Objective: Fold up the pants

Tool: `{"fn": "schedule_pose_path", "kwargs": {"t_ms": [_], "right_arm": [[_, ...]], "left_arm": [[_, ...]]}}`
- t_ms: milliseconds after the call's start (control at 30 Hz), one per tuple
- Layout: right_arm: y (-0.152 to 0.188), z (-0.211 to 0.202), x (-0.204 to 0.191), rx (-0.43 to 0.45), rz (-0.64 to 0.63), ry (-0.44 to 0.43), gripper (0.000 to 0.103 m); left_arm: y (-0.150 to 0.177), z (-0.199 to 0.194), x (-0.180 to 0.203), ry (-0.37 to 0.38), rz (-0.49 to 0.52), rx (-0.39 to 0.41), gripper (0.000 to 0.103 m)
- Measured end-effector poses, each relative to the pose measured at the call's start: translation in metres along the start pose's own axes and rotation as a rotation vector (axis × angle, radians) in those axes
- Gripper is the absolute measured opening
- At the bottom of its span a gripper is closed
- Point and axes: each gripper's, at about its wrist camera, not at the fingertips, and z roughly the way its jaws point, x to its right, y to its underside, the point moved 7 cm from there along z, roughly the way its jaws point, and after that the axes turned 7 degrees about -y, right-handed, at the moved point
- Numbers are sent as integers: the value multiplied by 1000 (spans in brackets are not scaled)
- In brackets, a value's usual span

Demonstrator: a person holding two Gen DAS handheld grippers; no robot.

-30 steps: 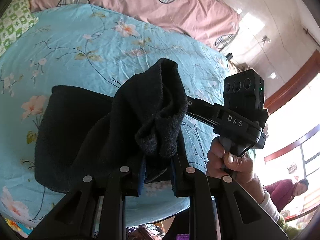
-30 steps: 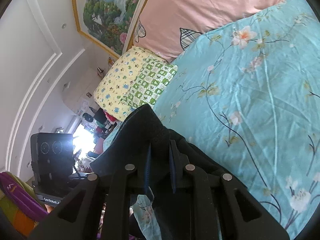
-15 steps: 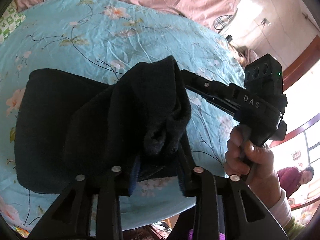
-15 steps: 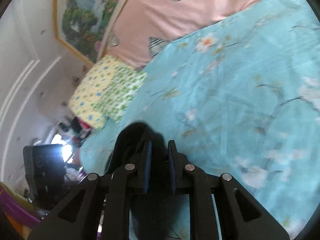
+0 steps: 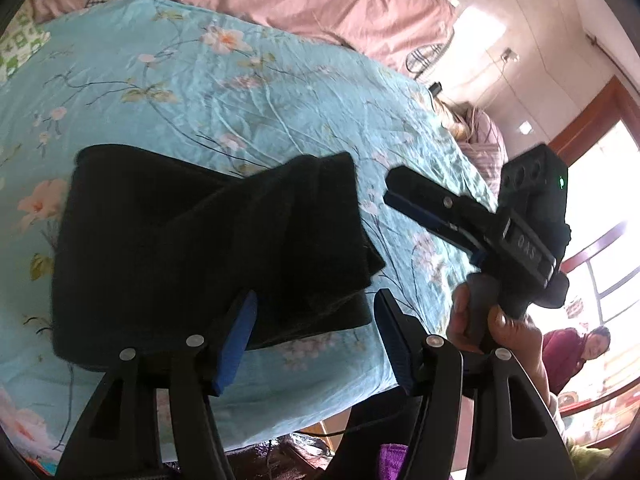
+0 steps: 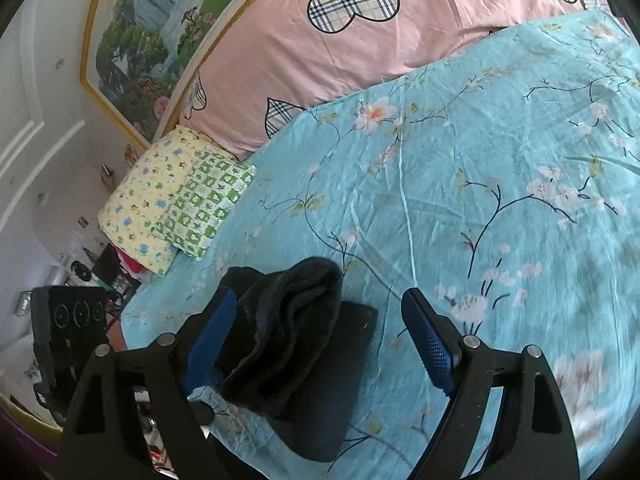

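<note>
The black pants [image 5: 208, 240] lie folded in a thick bundle on the blue floral bedsheet [image 5: 224, 92] near the bed's front edge. My left gripper [image 5: 314, 328] is open, its blue pads on either side of the bundle's near edge, holding nothing. My right gripper [image 6: 320, 332] is open too, and the pants [image 6: 296, 344] lie between and just past its fingers, the top fold still bunched up. In the left wrist view the right gripper [image 5: 404, 190] shows to the right of the pants, held in a hand.
A pink duvet with plaid hearts [image 6: 360, 36] lies at the head of the bed. A yellow and green pillow [image 6: 176, 200] sits at the bed's left side. A person in red [image 5: 576, 348] sits beyond the bed edge.
Both grippers were shut on the raised pants edge. They carried it over and down, then opened and let go. The fold now rests on the bundle and the right gripper has drawn back.
</note>
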Motion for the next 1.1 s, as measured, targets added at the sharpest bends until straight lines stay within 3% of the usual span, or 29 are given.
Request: {"fn": "schedule_pose_path", "kwargs": {"t_ms": [633,1100], "right_arm": [[7,9,-38,11,29,152,86],[14,26,-18,6,183,213,86]], "left_arm": [[-20,-45,-87,-83,-166,119,69],[-28,-35,-118,-102,-205,102,73]]}}
